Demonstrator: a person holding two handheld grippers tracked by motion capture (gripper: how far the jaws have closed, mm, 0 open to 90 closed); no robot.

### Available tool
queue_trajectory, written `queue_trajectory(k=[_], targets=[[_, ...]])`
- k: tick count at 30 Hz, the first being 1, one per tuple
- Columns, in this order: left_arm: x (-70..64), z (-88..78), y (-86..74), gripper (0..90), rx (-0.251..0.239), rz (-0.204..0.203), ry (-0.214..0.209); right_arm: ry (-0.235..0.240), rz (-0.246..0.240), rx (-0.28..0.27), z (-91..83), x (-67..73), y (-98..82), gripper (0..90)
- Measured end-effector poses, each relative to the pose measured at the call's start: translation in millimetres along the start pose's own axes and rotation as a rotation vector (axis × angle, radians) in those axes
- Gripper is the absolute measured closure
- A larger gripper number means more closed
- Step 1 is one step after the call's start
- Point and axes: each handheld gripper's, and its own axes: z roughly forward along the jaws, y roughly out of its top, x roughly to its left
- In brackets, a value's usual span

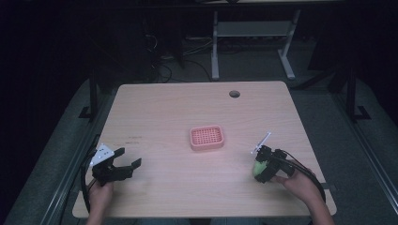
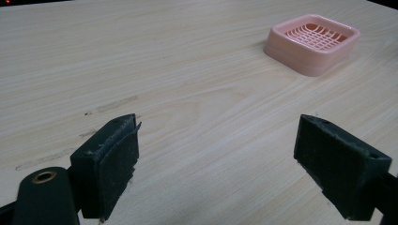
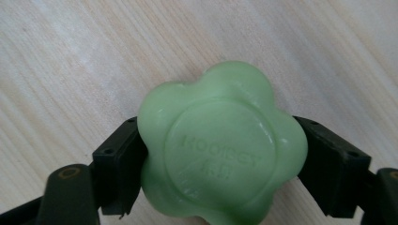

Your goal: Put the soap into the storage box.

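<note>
Soap (image 3: 220, 150), one; dish (image 1: 207, 137), one.

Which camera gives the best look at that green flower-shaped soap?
The right gripper view: the green soap looms close between the right claw's jaws, its stamped lettering visible. The high view shows a small green blob.

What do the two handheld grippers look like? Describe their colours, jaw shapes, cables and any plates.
Both are black. The left gripper has blocky, square-ended jaws, a grey three-cornered plate and a trailing black cable. The right gripper has similar jaws with small holes, plus a black cable.
</note>
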Motion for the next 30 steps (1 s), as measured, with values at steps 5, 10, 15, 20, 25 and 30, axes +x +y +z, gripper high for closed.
queue_trajectory(k=[5, 10, 15, 20, 25, 30], targets=[[0.0, -0.1, 0.0, 14.1, 0.000, 0.001, -0.001, 0.003, -0.003, -0.014, -0.5, -0.7, -1.9, 26.2], [0.6, -0.6, -0.1, 14.1, -0.001, 0.001, 0.003, 0.002, -0.009, -0.031, -0.8, -0.7, -4.2, 26.5], [2.3, -1.5, -0.9, 14.0, -0.002, -0.015, 0.003, 0.013, -0.021, -0.051, -3.6, 1.2, -6.5, 26.6], [1.6, -3.2, -0.7, 14.0, -0.007, -0.012, 0.001, 0.005, -0.032, -0.077, -12.3, 3.8, -4.2, 26.6], [3.0, -3.4, -0.8, 14.0, -0.002, -0.019, 0.004, 0.009, -0.043, -0.103, -20.4, 3.7, 2.2, 26.6], [2.1, -3.3, -0.7, 14.1, -0.008, -0.022, 0.001, 0.016, -0.056, -0.116, -22.8, 2.8, 12.4, 26.6]])
